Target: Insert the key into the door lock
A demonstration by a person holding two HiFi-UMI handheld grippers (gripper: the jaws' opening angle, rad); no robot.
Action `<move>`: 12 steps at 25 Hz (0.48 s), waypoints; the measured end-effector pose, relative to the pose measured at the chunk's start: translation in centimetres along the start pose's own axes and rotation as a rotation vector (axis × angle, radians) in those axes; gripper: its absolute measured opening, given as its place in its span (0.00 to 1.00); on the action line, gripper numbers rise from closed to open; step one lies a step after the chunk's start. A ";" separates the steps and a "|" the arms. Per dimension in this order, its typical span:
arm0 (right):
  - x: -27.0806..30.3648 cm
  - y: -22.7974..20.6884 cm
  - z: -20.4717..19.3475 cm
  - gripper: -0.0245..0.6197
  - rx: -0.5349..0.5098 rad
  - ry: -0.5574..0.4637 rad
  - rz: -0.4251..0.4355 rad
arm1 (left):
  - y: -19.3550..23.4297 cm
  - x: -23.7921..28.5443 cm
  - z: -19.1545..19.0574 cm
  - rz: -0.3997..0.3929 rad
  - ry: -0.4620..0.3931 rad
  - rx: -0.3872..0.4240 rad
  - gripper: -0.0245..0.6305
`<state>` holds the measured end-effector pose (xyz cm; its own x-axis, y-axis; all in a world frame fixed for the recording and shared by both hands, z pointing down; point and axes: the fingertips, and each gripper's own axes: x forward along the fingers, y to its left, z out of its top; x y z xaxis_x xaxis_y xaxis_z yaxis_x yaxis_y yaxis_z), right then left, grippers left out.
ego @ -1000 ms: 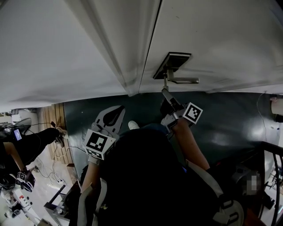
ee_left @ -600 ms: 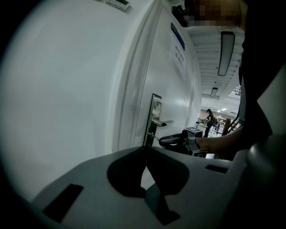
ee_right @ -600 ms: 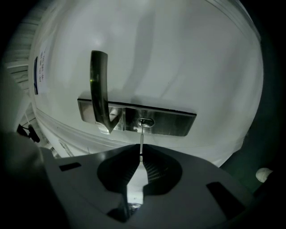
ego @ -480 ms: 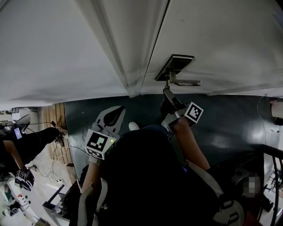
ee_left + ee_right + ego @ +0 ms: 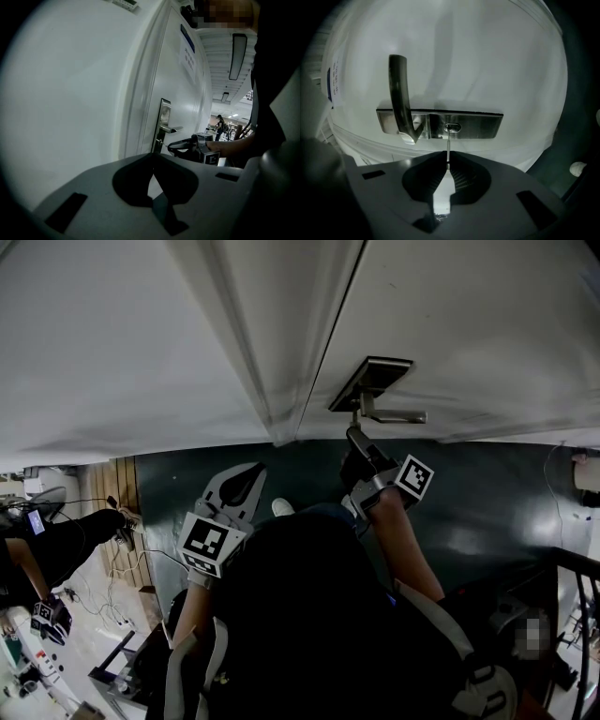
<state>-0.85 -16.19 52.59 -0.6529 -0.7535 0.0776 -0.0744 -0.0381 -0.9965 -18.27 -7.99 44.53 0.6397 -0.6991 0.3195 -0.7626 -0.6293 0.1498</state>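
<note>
Barely anything has shifted over the last second: the right gripper [image 5: 355,437] still pinches the key [image 5: 448,149], its tip at the lock [image 5: 452,127] beside the handle [image 5: 398,93], while the left gripper [image 5: 236,488] hangs well left of the lock, jaws together on nothing.

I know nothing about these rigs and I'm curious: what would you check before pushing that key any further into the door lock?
1. Right tool grips the key: ok, jaws closed on it.
2. Key lined up with the keyhole: ok, its tip meets the slot.
3. How deep the key sits: cannot tell.
4. Door handle clear of the key: ok, it is off to one side.
5. Left tool out of the way: ok, shut, empty and back from the lock.
</note>
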 end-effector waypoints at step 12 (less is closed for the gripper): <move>-0.8 -0.2 0.8 0.09 -0.012 -0.003 -0.030 | -0.2 0.1 -0.1 0.000 0.001 0.003 0.05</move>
<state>0.28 -16.16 52.72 -0.6479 -0.7541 0.1078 -0.1031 -0.0534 -0.9932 -18.05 -7.92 44.66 0.6400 -0.6985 0.3203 -0.7620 -0.6307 0.1471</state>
